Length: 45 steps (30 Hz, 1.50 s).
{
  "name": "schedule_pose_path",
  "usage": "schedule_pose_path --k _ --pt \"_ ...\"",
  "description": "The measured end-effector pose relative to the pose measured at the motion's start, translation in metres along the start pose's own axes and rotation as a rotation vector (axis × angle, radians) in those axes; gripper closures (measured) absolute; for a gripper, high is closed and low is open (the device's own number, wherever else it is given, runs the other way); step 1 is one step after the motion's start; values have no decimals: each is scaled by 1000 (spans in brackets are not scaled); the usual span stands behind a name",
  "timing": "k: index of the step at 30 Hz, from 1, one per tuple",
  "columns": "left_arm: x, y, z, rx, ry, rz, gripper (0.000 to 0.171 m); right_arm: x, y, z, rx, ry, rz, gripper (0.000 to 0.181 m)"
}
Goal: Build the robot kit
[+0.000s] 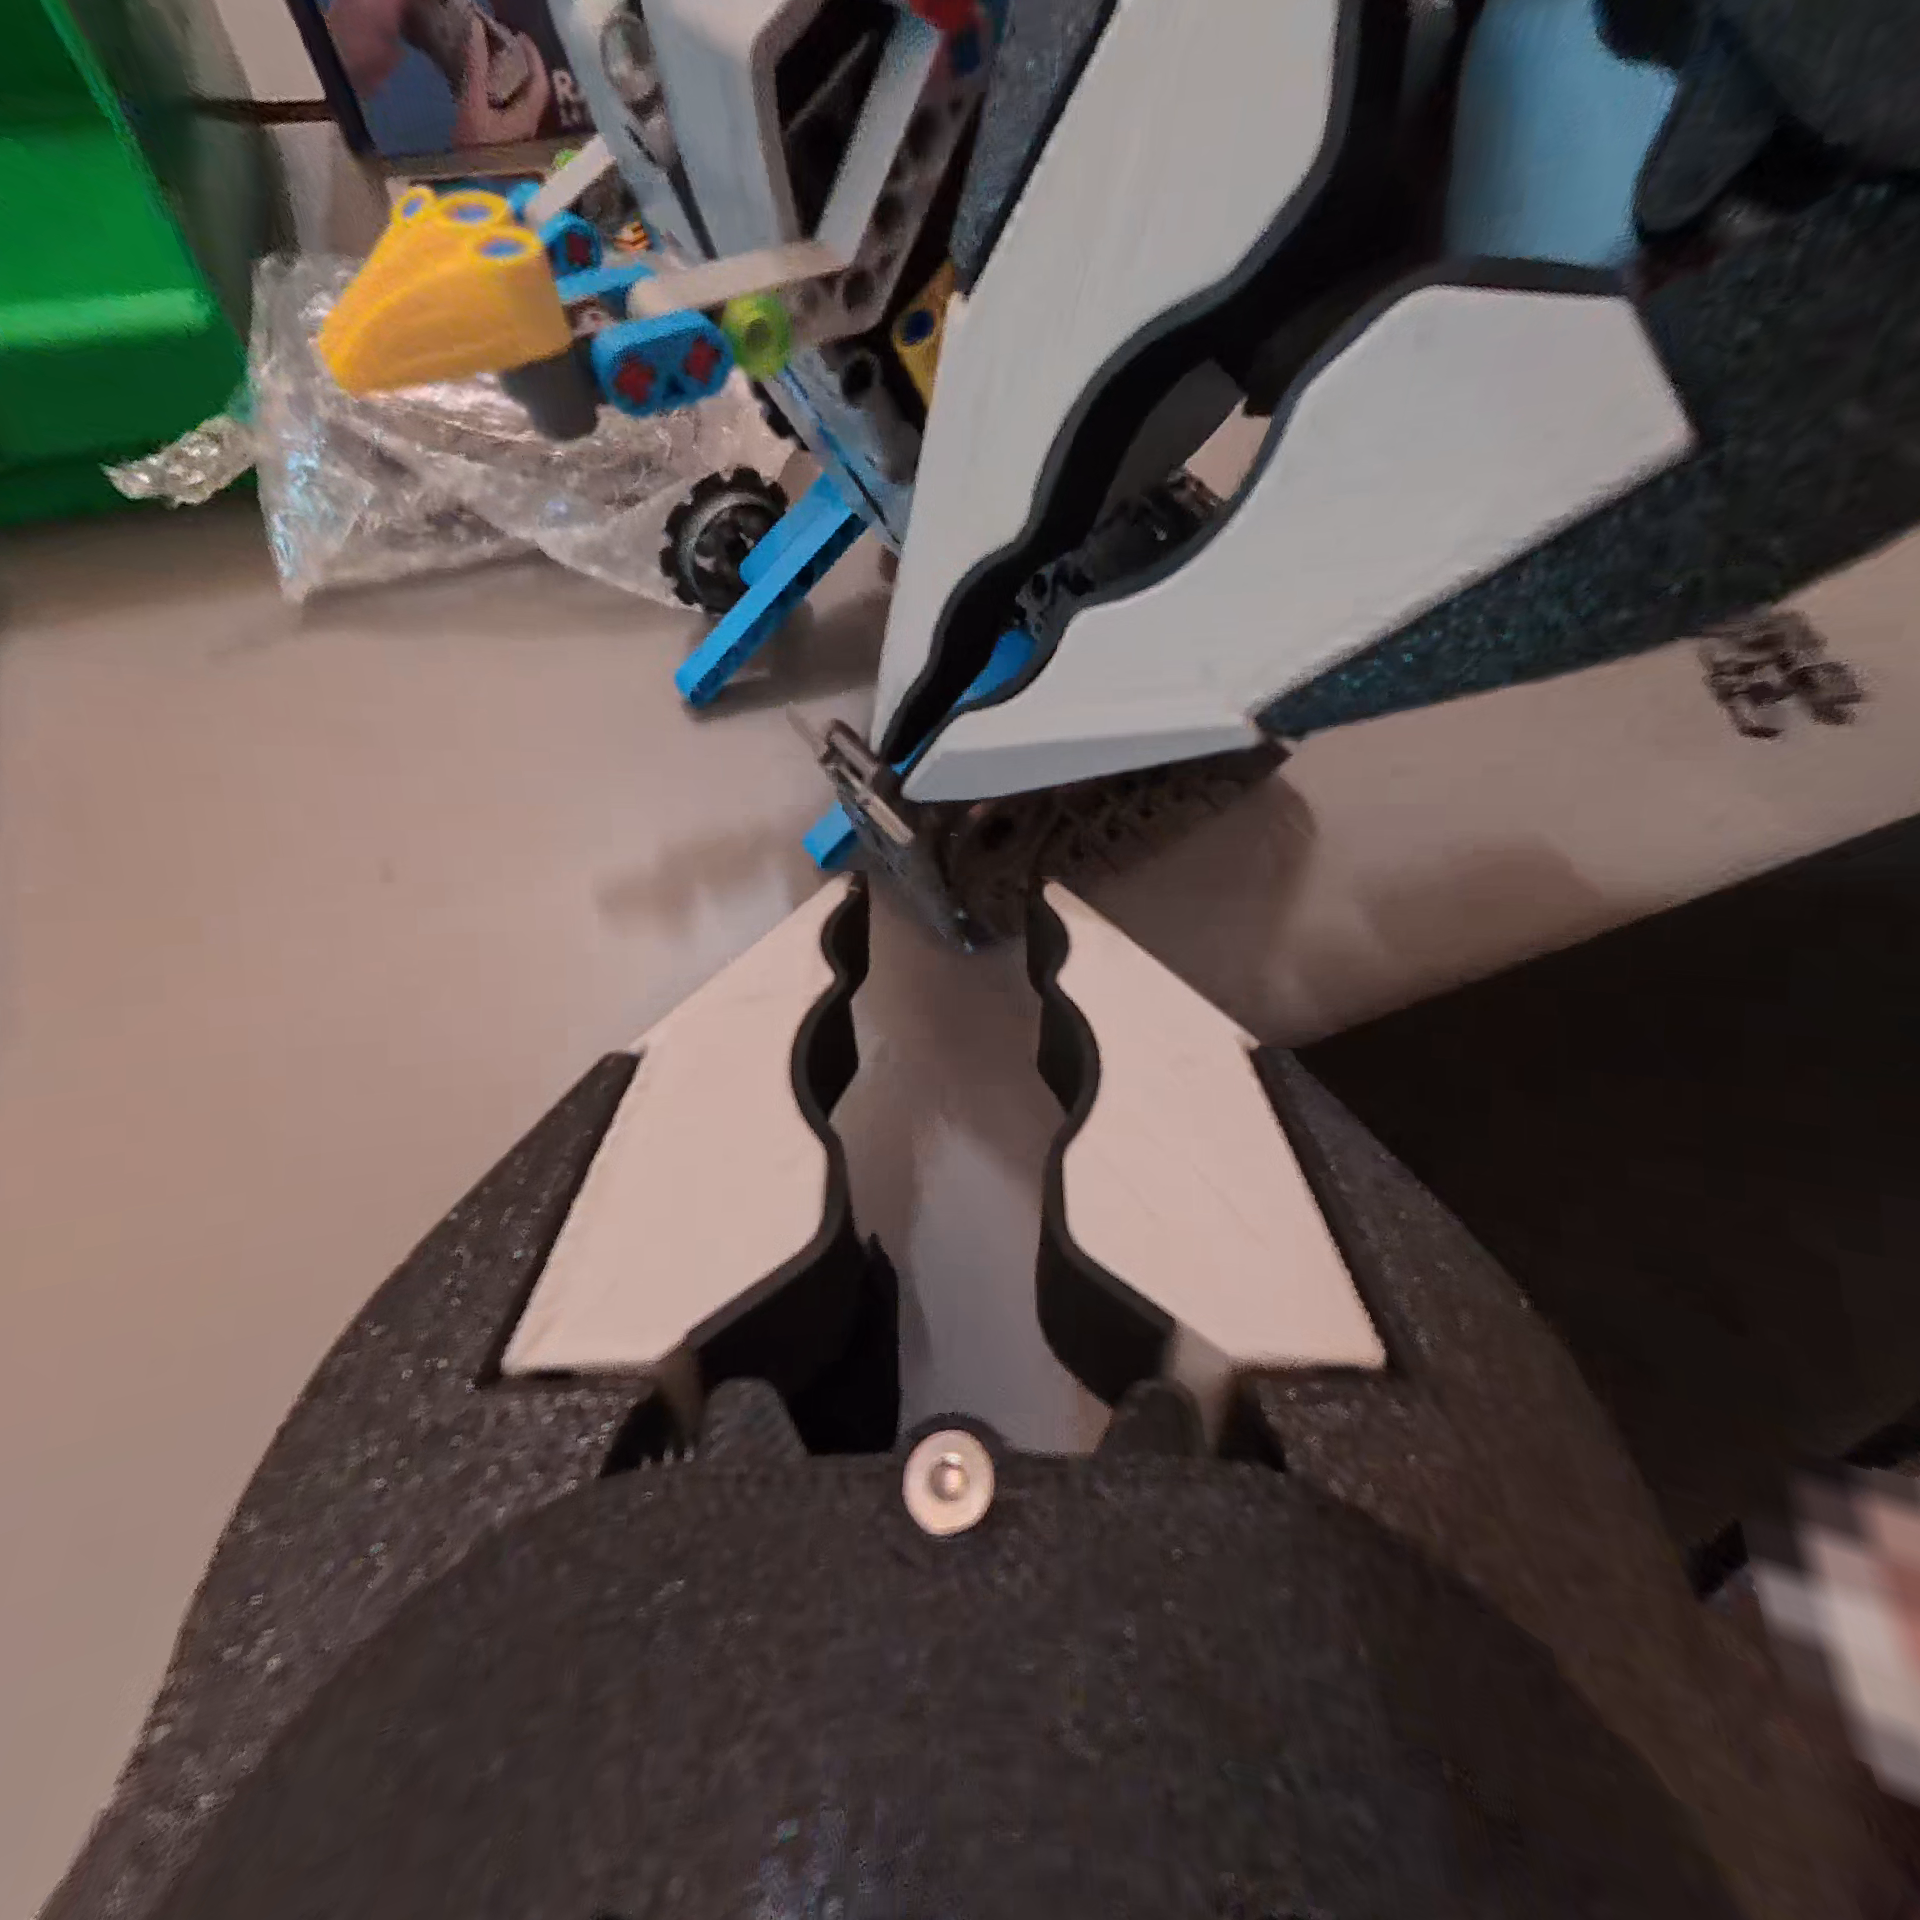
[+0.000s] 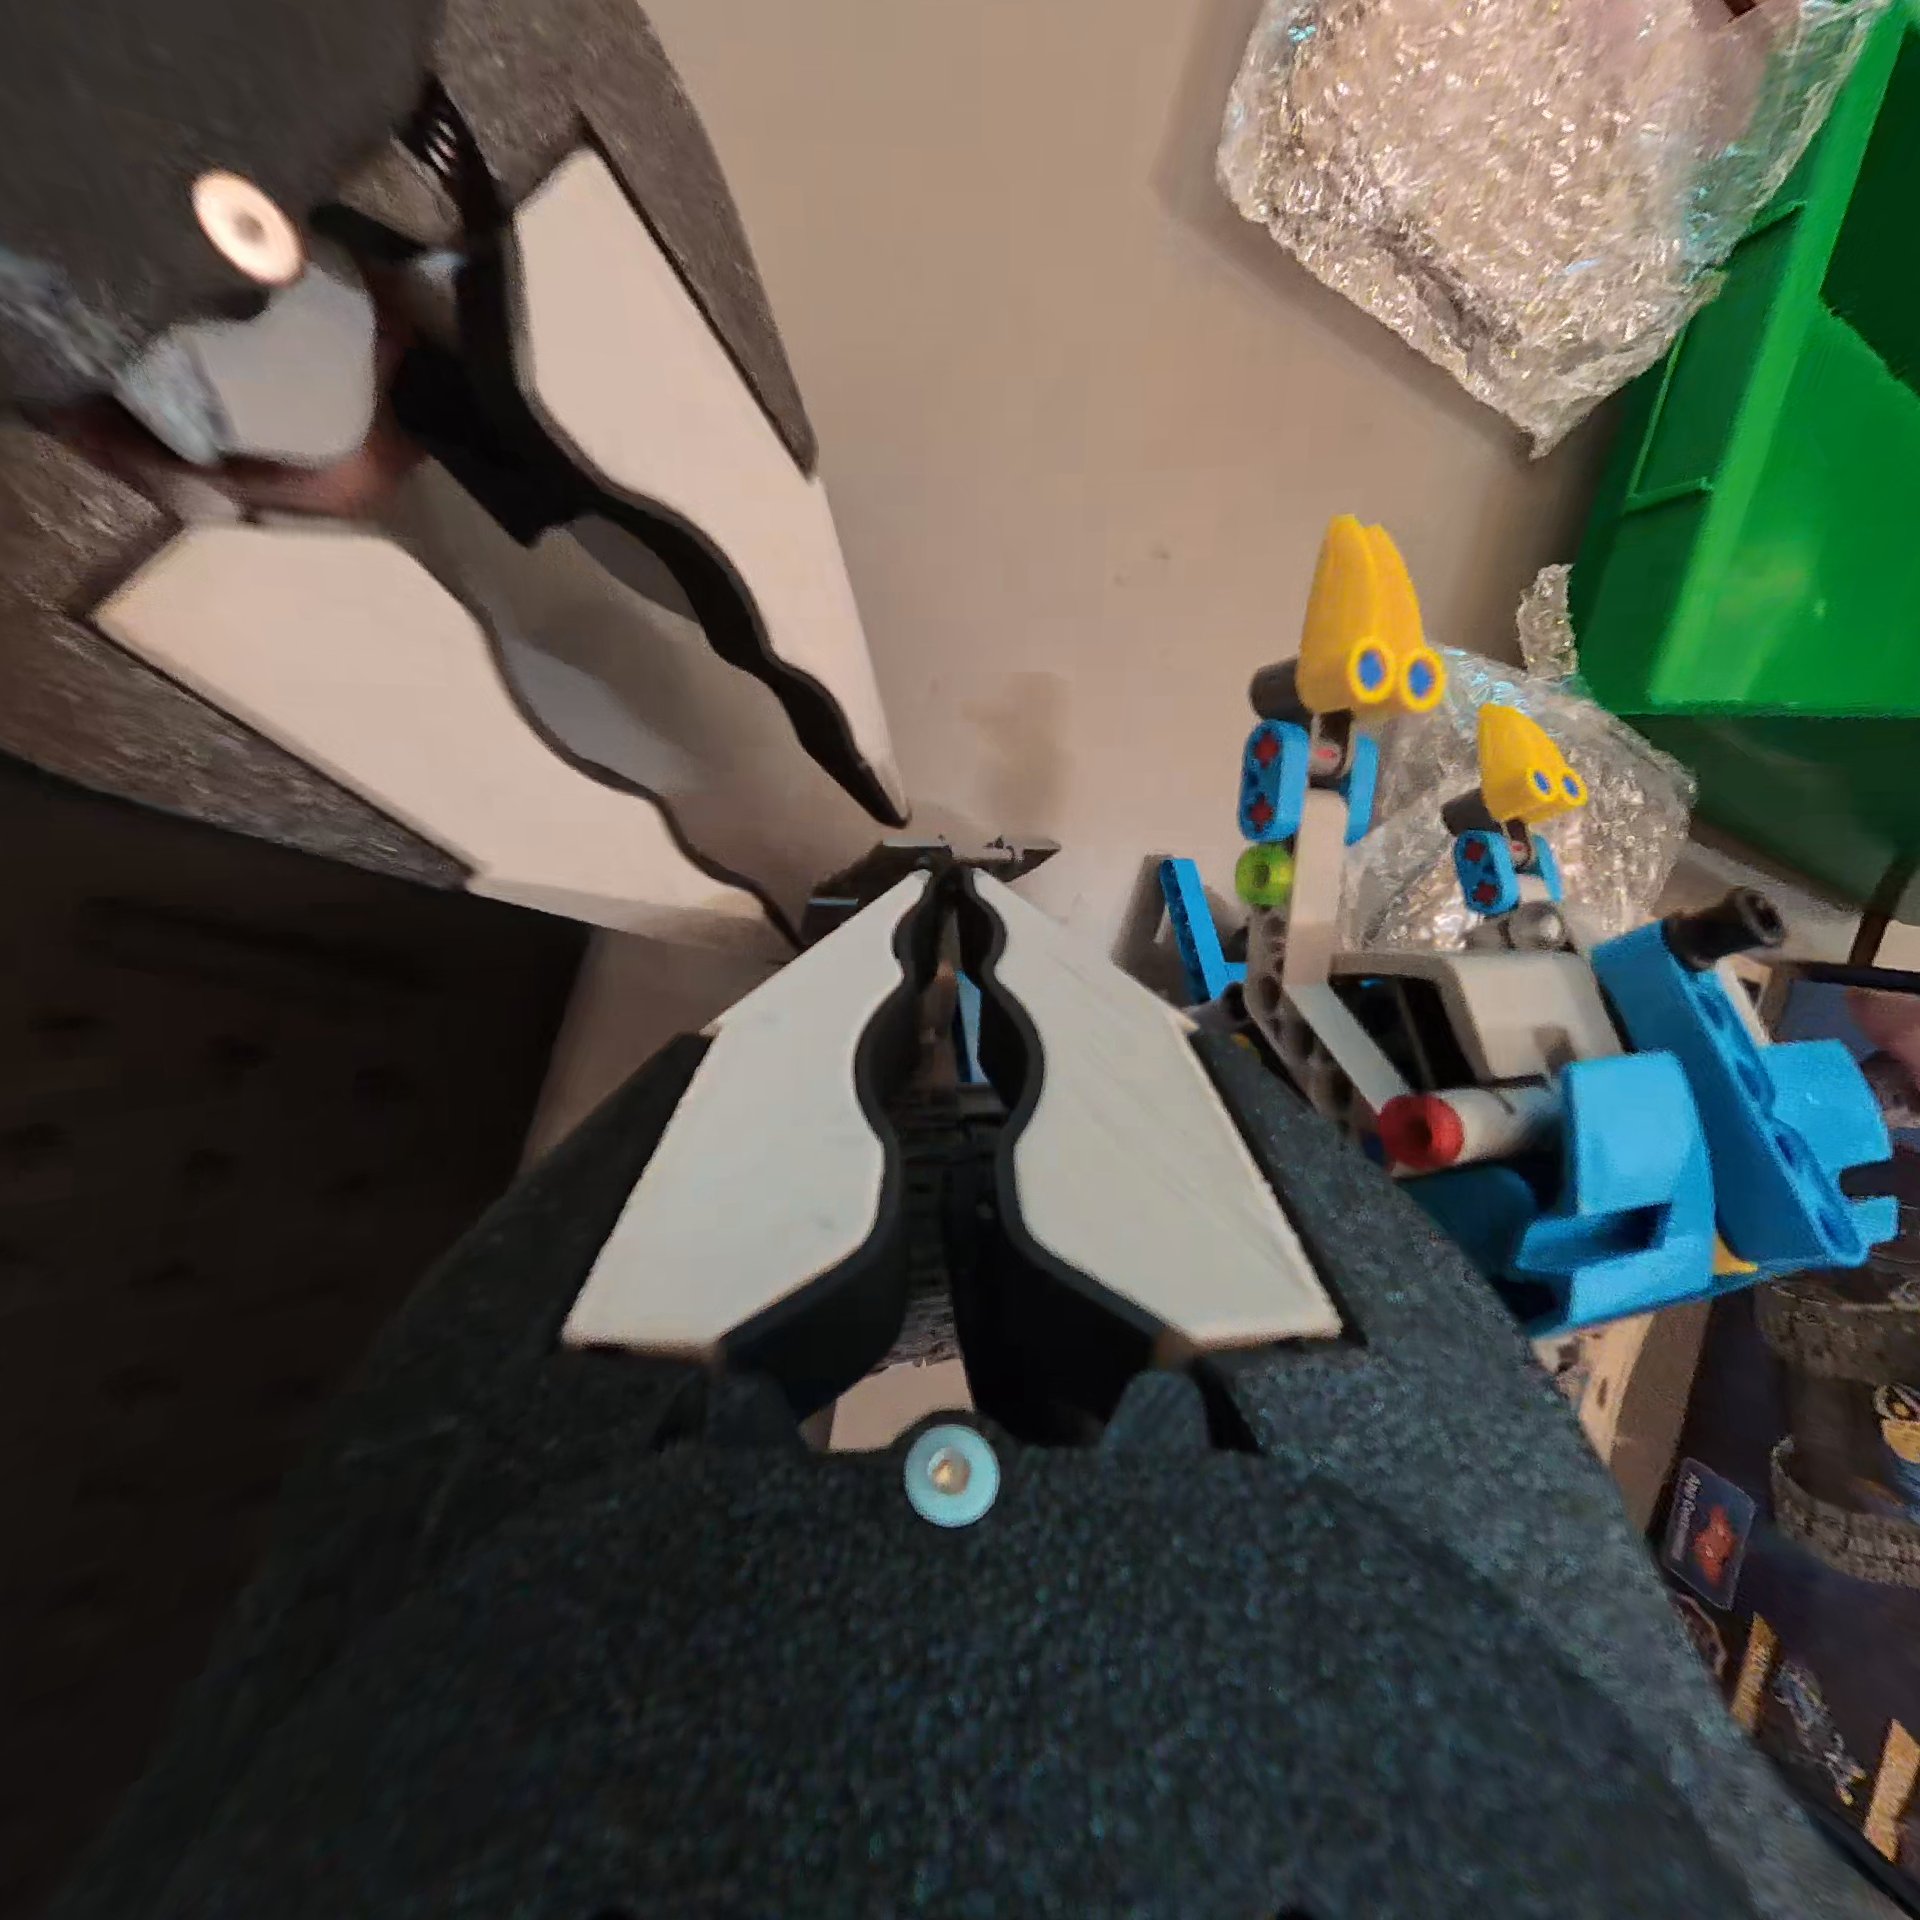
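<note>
While my right gripper (image 2: pixel 948 883) is clamped on a small dark brick piece (image 1: pixel 914 862), my left gripper (image 1: pixel 945 904) stands parted just before it, fingertips nearly flanking the piece; the brick model (image 2: pixel 1455 1039) sits beyond.

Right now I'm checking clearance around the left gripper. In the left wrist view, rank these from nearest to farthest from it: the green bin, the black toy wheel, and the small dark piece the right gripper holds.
1. Small dark piece, at the left gripper tips, pinched by the right gripper.
2. Black toy wheel, farther ahead, slightly left.
3. Green bin, far left.
</note>
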<state>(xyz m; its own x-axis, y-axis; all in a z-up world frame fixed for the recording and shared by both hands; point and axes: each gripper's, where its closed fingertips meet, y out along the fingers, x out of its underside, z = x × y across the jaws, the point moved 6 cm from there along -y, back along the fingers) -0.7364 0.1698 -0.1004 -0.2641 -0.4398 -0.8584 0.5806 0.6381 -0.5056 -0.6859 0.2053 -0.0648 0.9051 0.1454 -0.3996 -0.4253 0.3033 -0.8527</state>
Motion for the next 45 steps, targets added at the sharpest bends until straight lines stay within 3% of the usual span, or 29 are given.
schedule_pose_path --k 10,11,12,13,15,17,22,25,29,32,38,45 --pt "-7 17 -4 -28 48 -22 161 5 -11 -4 -26 73 32 181" --pt "-7 17 -4 -33 56 -21 161 5 -17 -7 -98 135 36 175" --pt "-7 18 -3 -40 69 -20 161 4 -26 -5 -120 195 54 156" --pt "-7 19 -3 -46 84 -20 161 3 -37 -2 -98 211 91 152" --pt "-8 20 -1 -62 119 -15 161 8 -60 3 28 146 148 155" --pt "-8 21 1 -81 169 -3 161 18 -68 -3 103 50 89 156" --pt "-9 26 11 -144 361 32 161 20 -51 -21 308 -284 -52 157" --pt "-8 28 13 -188 445 40 161 24 -37 -20 300 -342 -174 156" --pt "-9 27 12 -166 429 43 161 26 -39 -13 228 -251 -166 155" --pt "-11 26 12 -139 416 51 161 25 -52 -15 154 -138 -14 155" --pt "-13 30 20 -84 471 68 159 55 -46 -5 173 -1 41 150" --pt "-17 36 29 -64 534 86 157 69 -43 -4 194 139 201 149"
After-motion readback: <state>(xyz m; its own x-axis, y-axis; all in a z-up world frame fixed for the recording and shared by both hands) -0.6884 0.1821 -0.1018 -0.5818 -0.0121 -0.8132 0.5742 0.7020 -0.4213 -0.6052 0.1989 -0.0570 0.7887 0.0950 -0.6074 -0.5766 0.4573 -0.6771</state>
